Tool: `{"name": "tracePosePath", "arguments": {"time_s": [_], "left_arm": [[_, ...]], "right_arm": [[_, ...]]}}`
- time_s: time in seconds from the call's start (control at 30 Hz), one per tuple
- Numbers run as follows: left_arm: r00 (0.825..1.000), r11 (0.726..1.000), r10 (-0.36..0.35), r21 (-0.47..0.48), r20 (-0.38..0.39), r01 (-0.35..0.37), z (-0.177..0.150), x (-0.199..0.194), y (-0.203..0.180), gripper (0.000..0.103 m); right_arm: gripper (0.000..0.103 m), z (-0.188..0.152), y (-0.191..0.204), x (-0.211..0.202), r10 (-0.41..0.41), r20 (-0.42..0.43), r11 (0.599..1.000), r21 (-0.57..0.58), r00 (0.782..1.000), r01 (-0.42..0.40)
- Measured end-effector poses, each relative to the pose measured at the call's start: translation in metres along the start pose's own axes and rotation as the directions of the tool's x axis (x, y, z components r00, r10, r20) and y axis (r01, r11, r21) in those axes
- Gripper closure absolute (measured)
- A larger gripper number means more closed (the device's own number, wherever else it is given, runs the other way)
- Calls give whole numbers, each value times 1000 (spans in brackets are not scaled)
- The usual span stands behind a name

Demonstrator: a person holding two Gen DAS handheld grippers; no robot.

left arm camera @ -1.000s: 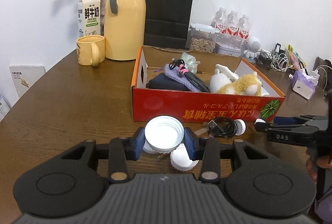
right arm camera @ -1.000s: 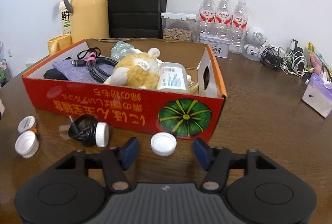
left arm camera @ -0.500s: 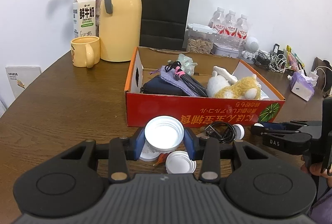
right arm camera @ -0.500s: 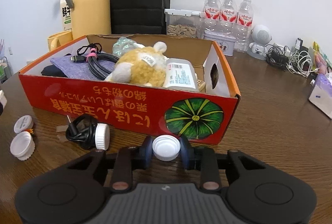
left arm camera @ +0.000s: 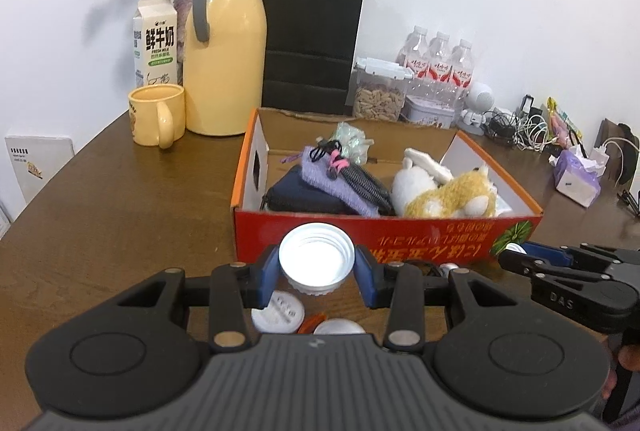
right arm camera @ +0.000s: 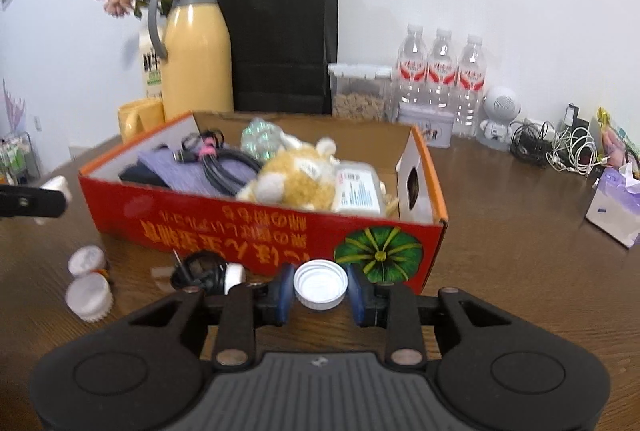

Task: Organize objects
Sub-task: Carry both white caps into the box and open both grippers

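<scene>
Small white cap, lifted off the surface since the earlier frame, clamped rim-wise in right tongs before the red box; larger cap clamped in left tongs; both judged light, rigid, slippery.

Matte-black handheld grippers bore blue finger pads.
Silver pivot screws studded their linkages; the right gripper read "DAS".
</scene>
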State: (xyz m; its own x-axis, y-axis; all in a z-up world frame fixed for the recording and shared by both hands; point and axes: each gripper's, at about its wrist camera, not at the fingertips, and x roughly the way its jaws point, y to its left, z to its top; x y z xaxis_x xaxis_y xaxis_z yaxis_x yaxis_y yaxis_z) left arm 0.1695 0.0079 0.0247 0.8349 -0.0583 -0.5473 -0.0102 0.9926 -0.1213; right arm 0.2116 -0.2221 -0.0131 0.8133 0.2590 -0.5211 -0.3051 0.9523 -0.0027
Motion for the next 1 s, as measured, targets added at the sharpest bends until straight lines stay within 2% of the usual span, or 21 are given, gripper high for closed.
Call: {"name": "tracePosePath", "arguments": {"time_s": [0.33,0.7,1.0], "left_arm": [[998,1000,-30,8,47,30,38,18,-8,63],[992,997,-76,8,105,76,79,65,-24,63],[990,998,-63,-9,123,64,95,111,-30,63]], "right_arm": [[76,47,2,-5,24,93,999,-38,995,-21],[76,94,-2,42,22,151,999,-36,988,-17],[76,119,-8,85,25,160,999,-30,987,-20]]}}
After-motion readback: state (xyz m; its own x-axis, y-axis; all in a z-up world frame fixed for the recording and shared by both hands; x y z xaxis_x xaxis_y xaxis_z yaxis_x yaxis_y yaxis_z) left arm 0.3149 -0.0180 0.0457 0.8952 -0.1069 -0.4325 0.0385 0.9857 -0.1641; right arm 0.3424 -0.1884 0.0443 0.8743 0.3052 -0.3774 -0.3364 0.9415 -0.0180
